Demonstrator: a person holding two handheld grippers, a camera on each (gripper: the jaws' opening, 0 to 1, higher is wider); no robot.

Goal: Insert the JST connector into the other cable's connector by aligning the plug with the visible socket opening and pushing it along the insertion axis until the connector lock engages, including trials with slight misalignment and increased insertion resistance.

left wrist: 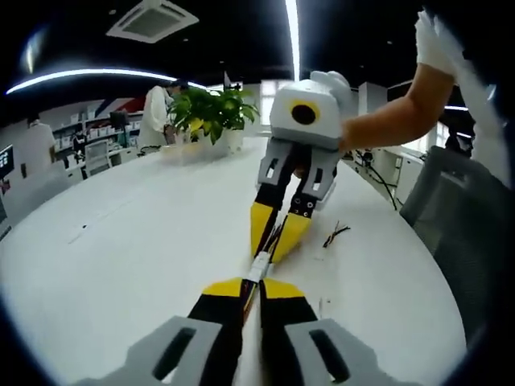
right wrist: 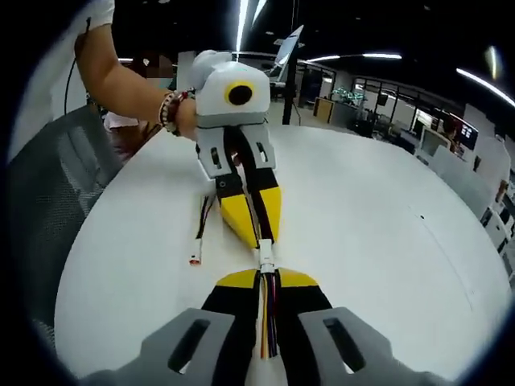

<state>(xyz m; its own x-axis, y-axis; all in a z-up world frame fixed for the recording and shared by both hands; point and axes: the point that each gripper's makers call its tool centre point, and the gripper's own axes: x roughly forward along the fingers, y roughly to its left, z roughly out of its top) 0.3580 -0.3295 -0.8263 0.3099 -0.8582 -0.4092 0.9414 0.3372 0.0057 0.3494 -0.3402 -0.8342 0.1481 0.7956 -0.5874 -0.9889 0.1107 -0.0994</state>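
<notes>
Above the table [left wrist: 121,241], left gripper [left wrist: 251,283] and right gripper [right wrist: 265,275], each clamped on its cable, hold white connectors [right wrist: 265,257] nose to nose, axes nearly in line.

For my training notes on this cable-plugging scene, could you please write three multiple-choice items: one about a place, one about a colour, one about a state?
1. Where does the spare cable lie?
A. On the white table, beside the gripper that faces the camera
B. On the grey chair
C. In the plant pot

2. What colour are the gripper jaw tips?
A. Red
B. Yellow
C. Green

3. In what state is the right gripper?
A. Wide open
B. Shut on a cable
C. Lying on the table

Answers:
1. A: in the right gripper view it rests on the tabletop next to the left gripper.
2. B: both pairs of jaws end in yellow.
3. B: the coloured wires run between its closed jaws, up to the white connector.
</notes>
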